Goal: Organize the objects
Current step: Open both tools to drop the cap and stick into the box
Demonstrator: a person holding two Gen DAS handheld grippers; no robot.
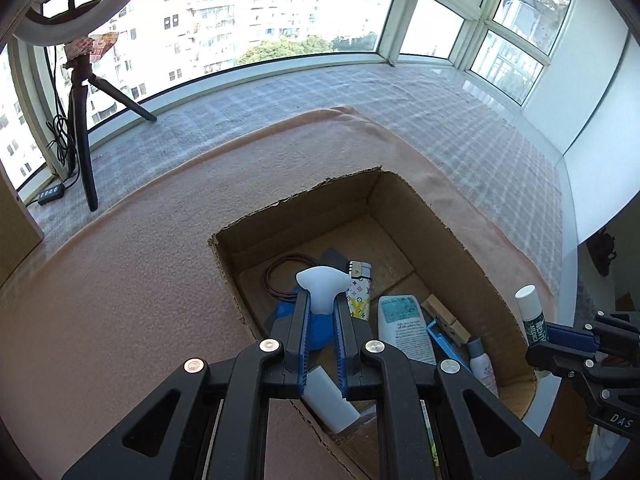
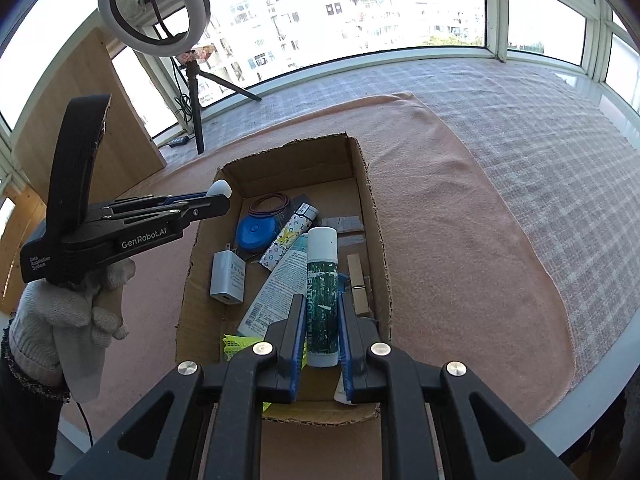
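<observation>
The left wrist view looks steeply down along its own fingers into the cardboard box (image 1: 452, 216) from close above its near-left corner, facing the window (image 1: 248, 20). The right wrist view sits at the box's near end, slightly higher, also facing the window (image 2: 360, 12). Both share the box (image 2: 360, 168), the pink cloth (image 1: 120, 280) and the tripod (image 1: 82, 128).

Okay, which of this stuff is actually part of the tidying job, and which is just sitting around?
Part of the job:
- cardboard box
- white object in the left gripper
- green and white tube in the right gripper
- items in the box: charger, blue round case, clothespin

Just around:
- ring light on its tripod
- pink cloth
</observation>
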